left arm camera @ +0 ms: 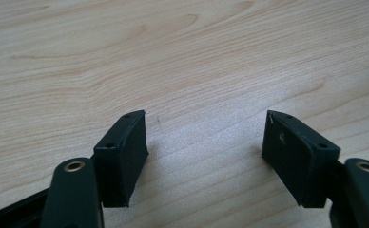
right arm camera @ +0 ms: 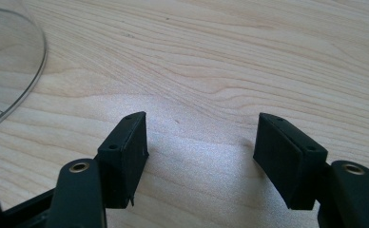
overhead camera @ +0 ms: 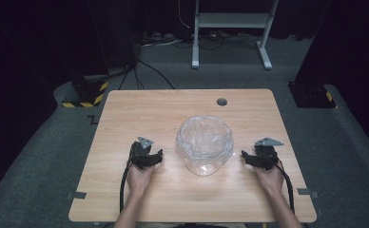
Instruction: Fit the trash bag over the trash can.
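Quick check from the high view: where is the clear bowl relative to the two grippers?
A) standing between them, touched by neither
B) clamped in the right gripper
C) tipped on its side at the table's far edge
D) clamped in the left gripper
A: the clear bowl stands upright on the table between the left gripper and the right gripper, both open with bare wood between their jaws.

Counter [overhead camera: 140,114]: light wood grain, bare under and between both claws. Round grey cable hole [overhead camera: 221,101] near the far edge, well beyond the claws. Grey carpet floor [overhead camera: 344,142] all round. White metal stand [overhead camera: 230,28] far behind, black cables [overhead camera: 149,71] on the floor. Yellow-black striped base [overhead camera: 85,92] off the far left corner.
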A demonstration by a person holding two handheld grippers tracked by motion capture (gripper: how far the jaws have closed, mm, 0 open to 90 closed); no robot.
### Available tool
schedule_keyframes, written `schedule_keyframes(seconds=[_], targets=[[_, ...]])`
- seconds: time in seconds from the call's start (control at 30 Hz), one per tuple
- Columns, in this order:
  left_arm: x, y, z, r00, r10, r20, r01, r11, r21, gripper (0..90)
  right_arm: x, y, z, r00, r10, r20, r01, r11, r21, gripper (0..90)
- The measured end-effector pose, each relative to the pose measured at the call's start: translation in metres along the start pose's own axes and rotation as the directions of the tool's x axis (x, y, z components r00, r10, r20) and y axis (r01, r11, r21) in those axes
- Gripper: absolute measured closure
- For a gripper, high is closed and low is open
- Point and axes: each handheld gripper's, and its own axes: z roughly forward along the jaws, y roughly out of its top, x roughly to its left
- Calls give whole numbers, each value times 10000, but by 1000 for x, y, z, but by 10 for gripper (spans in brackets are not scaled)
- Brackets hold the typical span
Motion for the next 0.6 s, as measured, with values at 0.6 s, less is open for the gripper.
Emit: schedule_keyframes(seconds=[0.6], targets=[[1,-1,-1,9999,-127,-49,127,9999,70,291,0,0,0,10000,41,13,-41,10000,5,349]])
